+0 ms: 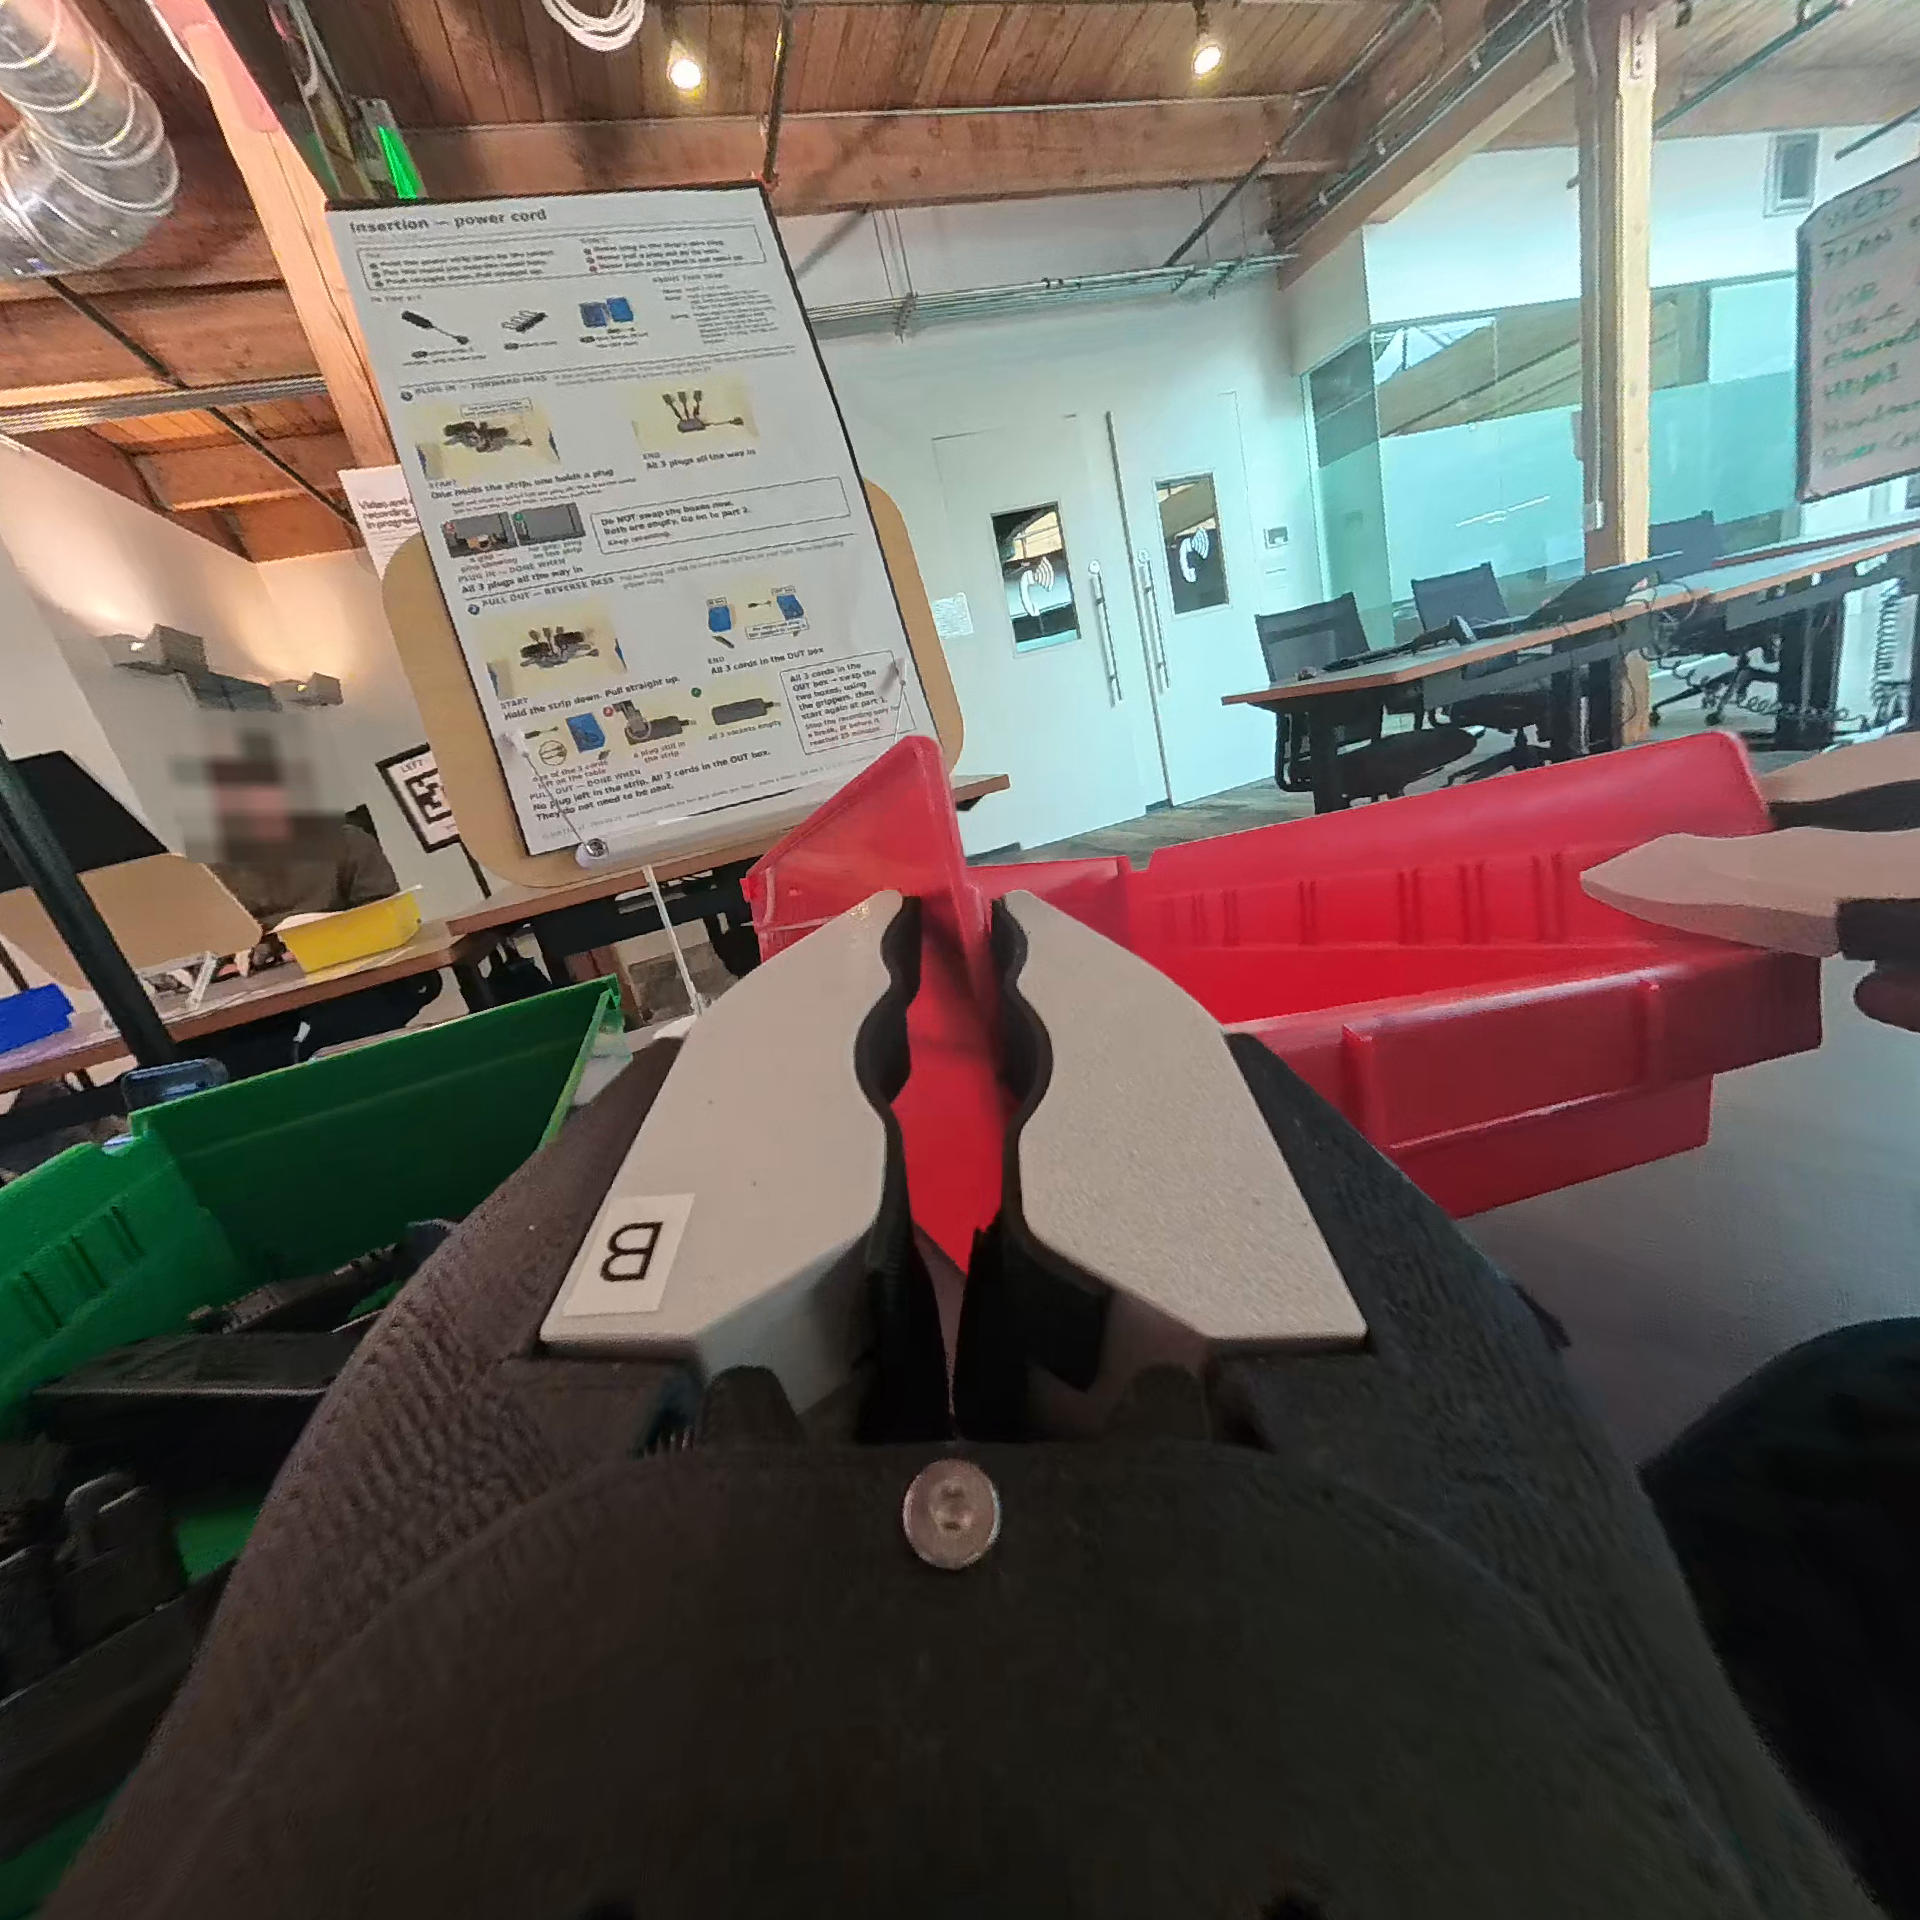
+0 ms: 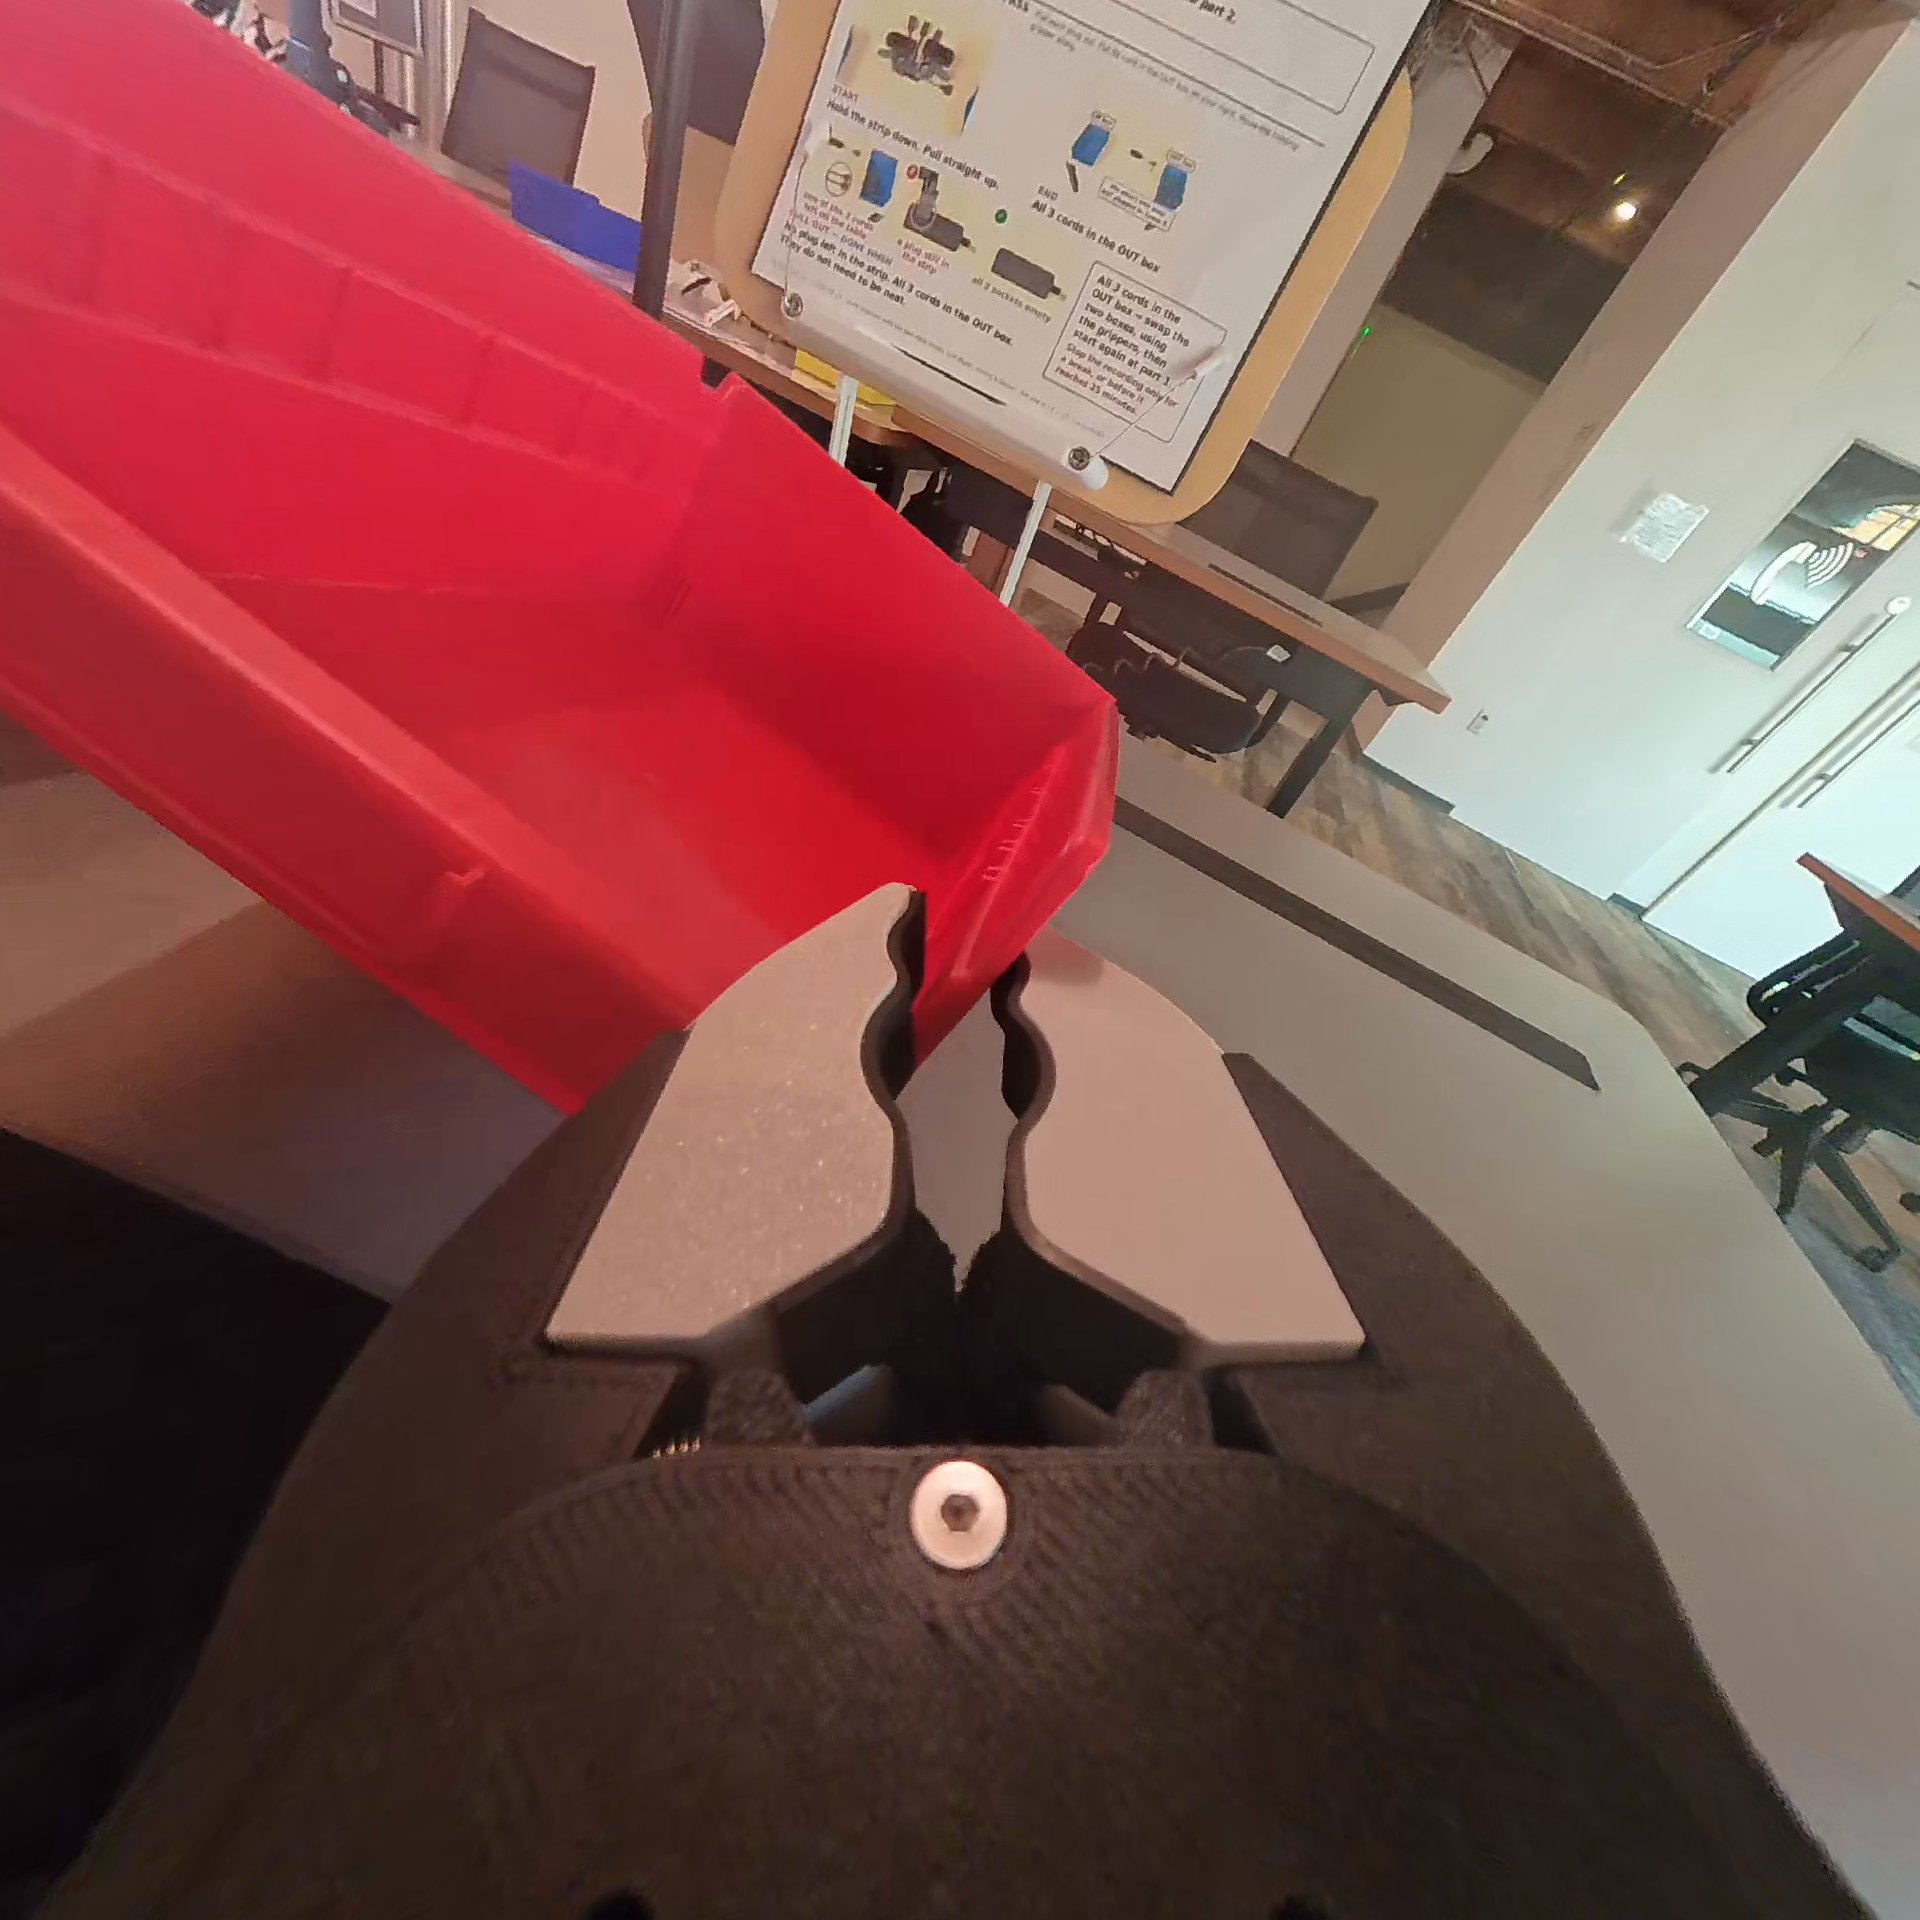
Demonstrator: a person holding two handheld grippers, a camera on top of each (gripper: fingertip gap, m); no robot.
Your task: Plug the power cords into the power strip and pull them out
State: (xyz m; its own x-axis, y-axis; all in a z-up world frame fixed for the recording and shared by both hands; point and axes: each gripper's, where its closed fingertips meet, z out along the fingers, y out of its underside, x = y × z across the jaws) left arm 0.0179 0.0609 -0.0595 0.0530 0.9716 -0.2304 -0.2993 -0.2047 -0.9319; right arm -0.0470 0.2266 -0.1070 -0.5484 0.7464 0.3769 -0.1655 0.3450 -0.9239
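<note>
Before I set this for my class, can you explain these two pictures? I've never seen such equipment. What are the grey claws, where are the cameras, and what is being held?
There is no robot here. A person holds a two-finger gripper in each hand, and each gripper carries a camera looking forward along its fingers. One picture comes from the left gripper, the other from the right gripper. Both are shut on opposite ends of the same red bin, which looks empty and tilted over the grey table. A green bin to the left holds dark items, too shadowed to name. Behind stands an instruction board.
</note>
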